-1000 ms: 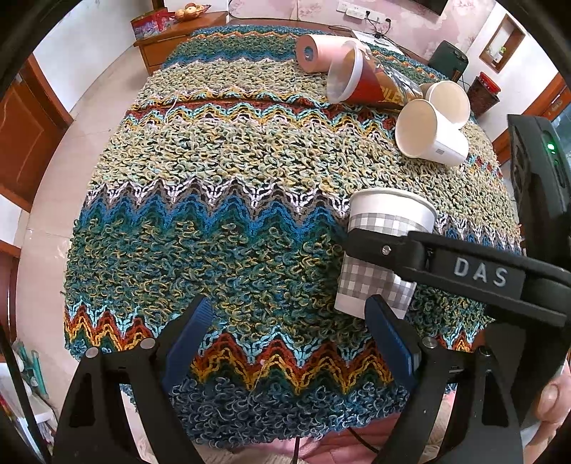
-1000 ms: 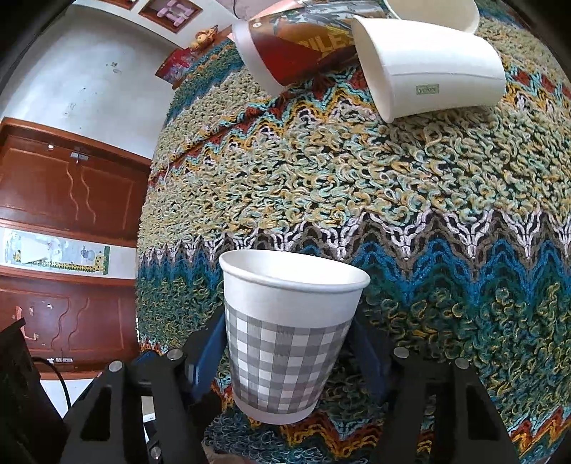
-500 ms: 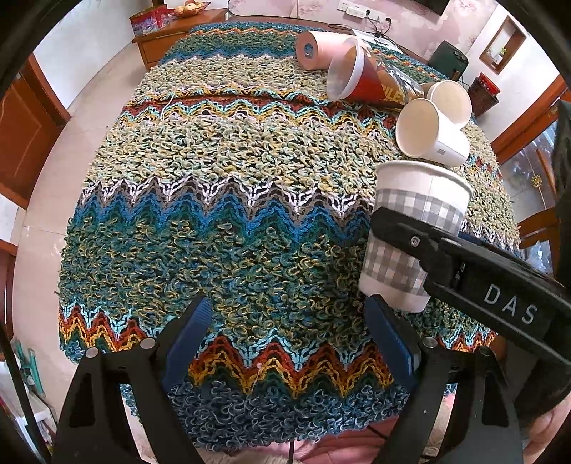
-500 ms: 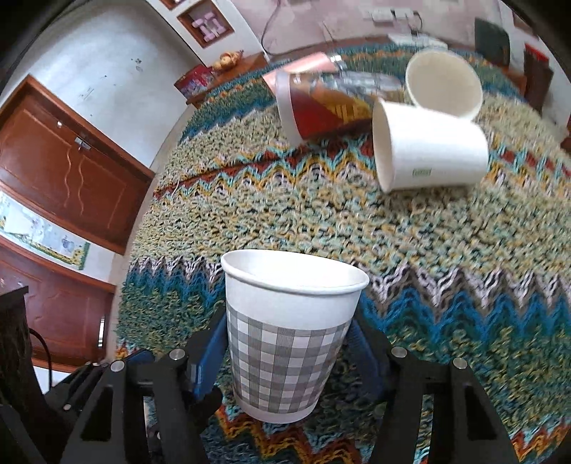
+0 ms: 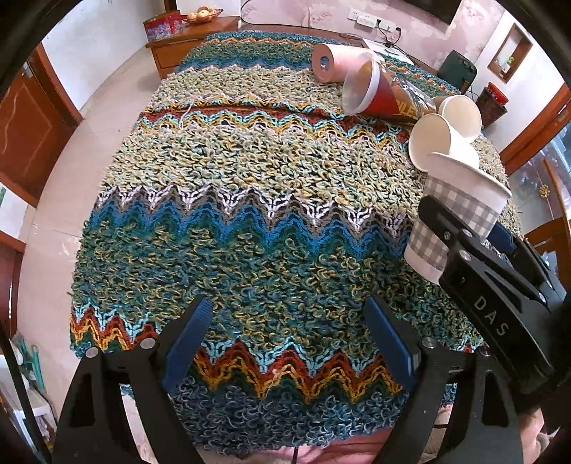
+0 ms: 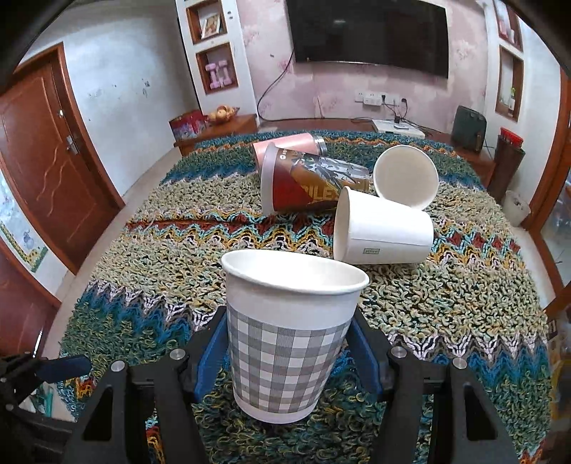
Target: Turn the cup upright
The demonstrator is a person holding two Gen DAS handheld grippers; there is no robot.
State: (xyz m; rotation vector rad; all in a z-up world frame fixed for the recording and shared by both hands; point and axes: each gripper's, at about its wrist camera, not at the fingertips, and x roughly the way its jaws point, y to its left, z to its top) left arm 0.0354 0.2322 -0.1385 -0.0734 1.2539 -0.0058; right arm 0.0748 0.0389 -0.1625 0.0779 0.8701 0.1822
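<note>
A grey-checked paper cup [image 6: 289,335] is held mouth-up between the blue pads of my right gripper [image 6: 289,351], a little above the knitted blanket [image 6: 178,257]. In the left wrist view the same cup [image 5: 460,210] shows at the right, tilted, with the right gripper's black finger across it. My left gripper [image 5: 285,342] is open and empty, low over the near part of the blanket [image 5: 249,214].
Beyond the held cup lie two white paper cups on their sides [image 6: 383,232] [image 6: 405,175], a red printed cup [image 6: 303,182] and a pink cylinder [image 6: 285,142]. A wooden door [image 6: 46,171] is at left, a TV [image 6: 367,32] on the far wall.
My right gripper has carried the checked cup up and to the right, further over the blanket towards the lying cups. The left gripper has stayed open and nearly still.
</note>
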